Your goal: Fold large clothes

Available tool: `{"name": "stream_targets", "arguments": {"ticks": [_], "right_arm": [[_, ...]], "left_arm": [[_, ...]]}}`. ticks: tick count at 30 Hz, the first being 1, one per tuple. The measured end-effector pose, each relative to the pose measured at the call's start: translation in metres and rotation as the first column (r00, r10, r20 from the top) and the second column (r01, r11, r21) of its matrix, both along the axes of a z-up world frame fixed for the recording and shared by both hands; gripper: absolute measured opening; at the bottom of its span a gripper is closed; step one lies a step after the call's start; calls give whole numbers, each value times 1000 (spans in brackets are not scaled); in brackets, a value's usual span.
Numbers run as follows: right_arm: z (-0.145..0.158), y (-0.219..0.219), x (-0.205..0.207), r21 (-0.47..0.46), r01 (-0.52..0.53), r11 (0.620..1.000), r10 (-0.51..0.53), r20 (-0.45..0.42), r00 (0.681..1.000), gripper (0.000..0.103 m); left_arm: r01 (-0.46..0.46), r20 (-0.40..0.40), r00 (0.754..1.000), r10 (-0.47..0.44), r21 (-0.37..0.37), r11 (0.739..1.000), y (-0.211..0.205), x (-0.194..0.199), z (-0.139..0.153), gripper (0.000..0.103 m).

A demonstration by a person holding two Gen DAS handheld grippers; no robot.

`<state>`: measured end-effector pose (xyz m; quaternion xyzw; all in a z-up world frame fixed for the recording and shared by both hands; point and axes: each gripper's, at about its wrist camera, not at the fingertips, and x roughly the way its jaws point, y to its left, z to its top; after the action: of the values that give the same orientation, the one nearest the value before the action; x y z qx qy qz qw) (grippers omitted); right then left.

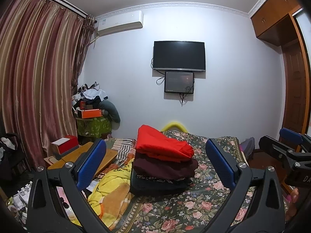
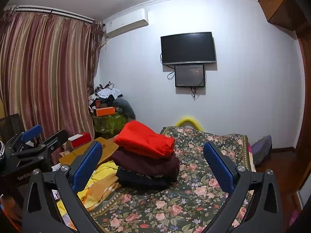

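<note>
1. The stack [image 1: 163, 161] of folded clothes sits on the floral bed [image 1: 175, 209]: red top [image 1: 161, 145], maroon, dark beneath.
2. It looks soft and light but liable to slump; better lifted from under its sides.
3. Left gripper [image 1: 155, 163] is spread wide, empty, held level above the bed.
4. Right gripper [image 2: 153, 165] likewise spread, empty, beside it.
5. Yellow blanket [image 1: 108, 190] lies just left.

Landmark: stack of folded clothes [image 1: 164, 162] on the floral bedspread [image 1: 194, 203]. Open bedspread lies bare in front of the stack and to its right as far as the bed edge, free for passage. Obstructions: yellow blanket [image 1: 110, 190] bunched against the stack's left side, wooden board [image 1: 81, 157] and red box [image 1: 65, 144] beyond it.
</note>
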<state>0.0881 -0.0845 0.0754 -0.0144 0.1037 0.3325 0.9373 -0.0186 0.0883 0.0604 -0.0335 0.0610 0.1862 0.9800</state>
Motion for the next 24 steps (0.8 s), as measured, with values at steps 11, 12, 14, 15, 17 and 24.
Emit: {"name": "stream_targets", "arguments": {"ticks": [11, 12, 14, 15, 17, 24], "right_arm": [[1, 1, -2, -9, 0, 1000, 0, -6, 1000, 103], [1, 0, -2, -9, 0, 1000, 0, -8, 1000, 103], [1, 0, -2, -10, 0, 1000, 0, -8, 1000, 103], [1, 0, -3, -10, 0, 1000, 0, -8, 1000, 103], [1, 0, -2, -10, 0, 1000, 0, -9, 1000, 103], [0, 0, -1, -13, 1, 1000, -1, -21, 1000, 103]], "left_arm": [[1, -10, 1000, -1, -10, 1000, 2, 3, -4, 102], [2, -11, 1000, -2, -12, 1000, 2, 3, -4, 102], [3, -12, 1000, -4, -14, 1000, 3, 4, -5, 102], [5, -14, 1000, -5, -16, 1000, 3, 4, -5, 102], [7, -16, 1000, -8, -18, 1000, 4, 5, -5, 102], [16, -20, 1000, -17, -24, 1000, 3, 7, -5, 103]]}}
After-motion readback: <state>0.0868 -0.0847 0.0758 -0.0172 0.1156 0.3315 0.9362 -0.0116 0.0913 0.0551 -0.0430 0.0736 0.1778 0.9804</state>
